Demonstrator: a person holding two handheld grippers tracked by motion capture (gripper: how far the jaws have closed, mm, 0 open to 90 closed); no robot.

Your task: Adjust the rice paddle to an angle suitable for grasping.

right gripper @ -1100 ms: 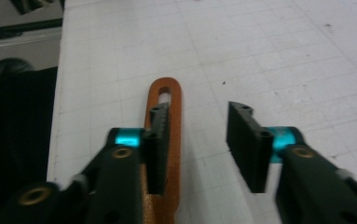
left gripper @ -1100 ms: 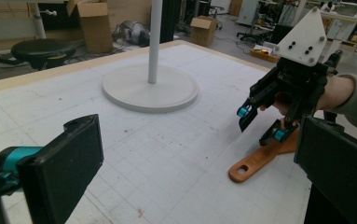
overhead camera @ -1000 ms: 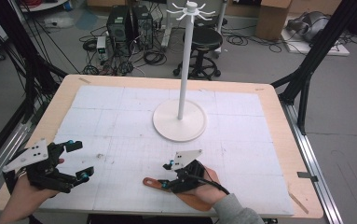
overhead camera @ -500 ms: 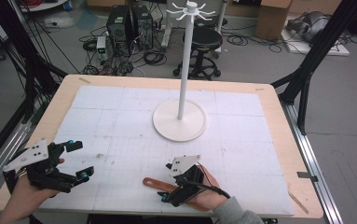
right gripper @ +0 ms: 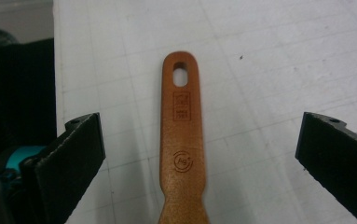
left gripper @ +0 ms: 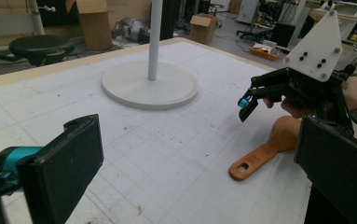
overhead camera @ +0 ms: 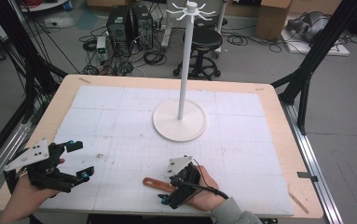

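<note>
Since a second ago, the right gripper (overhead camera: 167, 199) has just been spreading its jaws and now stands released over the wooden spatula handle (overhead camera: 157, 184) at the table's (overhead camera: 278, 116) near edge. Left gripper (overhead camera: 80, 161) hovers unclenched, empty, well apart. From its camera, the handle (left gripper: 255, 161) lies flat beside the white stand (left gripper: 150, 86). Right gripper view: handle (right gripper: 181, 140) sits between wide jaws, untouched.

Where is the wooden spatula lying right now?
In the high view the wooden spatula lies flat on the white mat at the table's near edge, under the right gripper, whose open fingers straddle its handle without touching it, well short of the white stand.
</note>
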